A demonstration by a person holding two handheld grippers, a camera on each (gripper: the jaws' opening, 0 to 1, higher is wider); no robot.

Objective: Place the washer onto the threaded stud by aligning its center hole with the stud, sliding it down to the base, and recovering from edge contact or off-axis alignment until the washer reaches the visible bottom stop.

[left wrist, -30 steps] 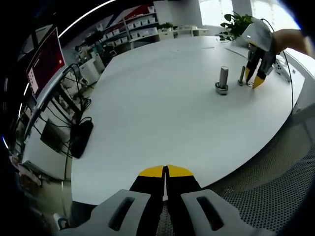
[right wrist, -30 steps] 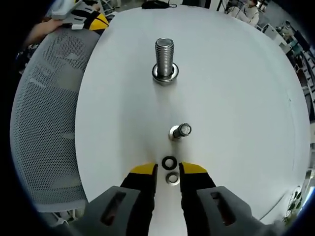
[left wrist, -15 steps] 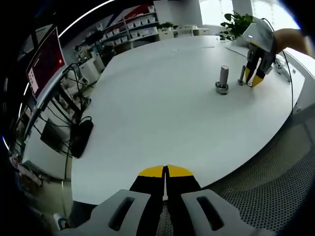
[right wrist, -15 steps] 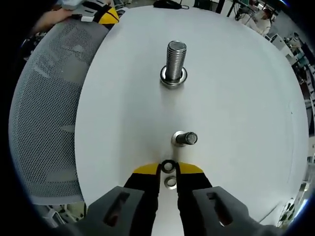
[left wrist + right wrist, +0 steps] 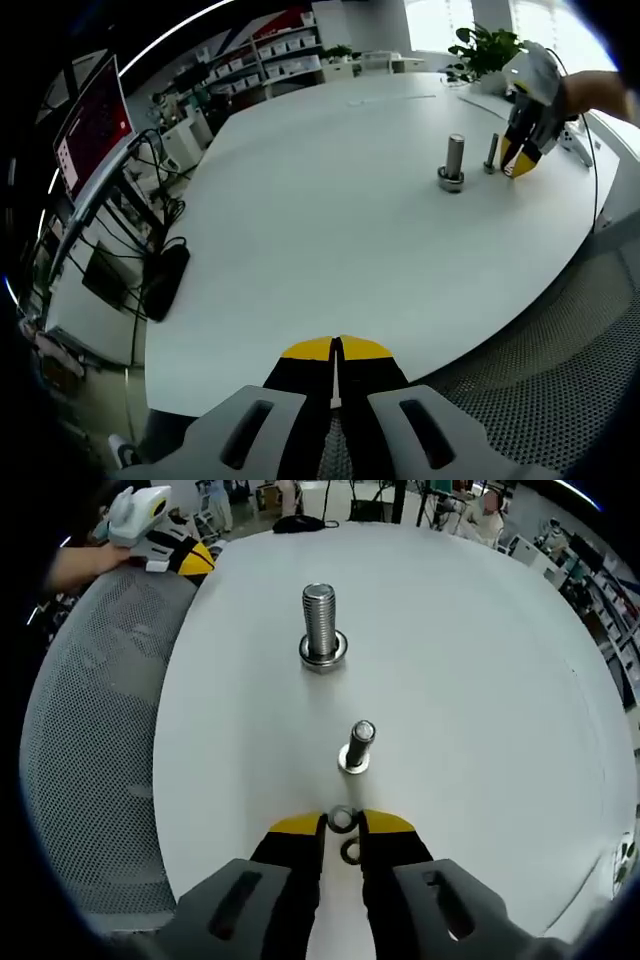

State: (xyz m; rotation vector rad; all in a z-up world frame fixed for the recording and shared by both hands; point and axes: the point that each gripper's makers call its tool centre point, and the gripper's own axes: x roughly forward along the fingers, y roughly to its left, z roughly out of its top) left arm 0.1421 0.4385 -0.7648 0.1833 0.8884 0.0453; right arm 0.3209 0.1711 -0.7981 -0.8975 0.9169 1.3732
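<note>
Right gripper [image 5: 342, 823]: the yellow-tipped jaws are drawn in on a small washer [image 5: 342, 818], which sits gripped between the tips. A second ring [image 5: 351, 851] shows lower in the gap between the jaws, closer to the gripper body; whether it lies on the table [image 5: 480, 720] or is touched by the jaws cannot be settled from this view. Directly ahead of the tips, a short way off, stands the small threaded stud [image 5: 357, 746], upright on its base and clear of the held washer. Further ahead along the same line stands a large bolt [image 5: 320, 625], upright, with a ring around its foot. A mesh chair back [image 5: 85, 760] lies off the table edge to the left of the jaws.

Left gripper [image 5: 337, 350]: the jaws are pressed together, tips meeting with nothing between them, poised at the near edge of the white table. Far ahead and to the right, the right gripper shows with its tips down just beside the small stud [image 5: 491, 152]; the large bolt [image 5: 454, 163] stands just left of that stud. The left gripper also appears in the right gripper view [image 5: 190, 558], far ahead to the left, beyond the chair.
</note>
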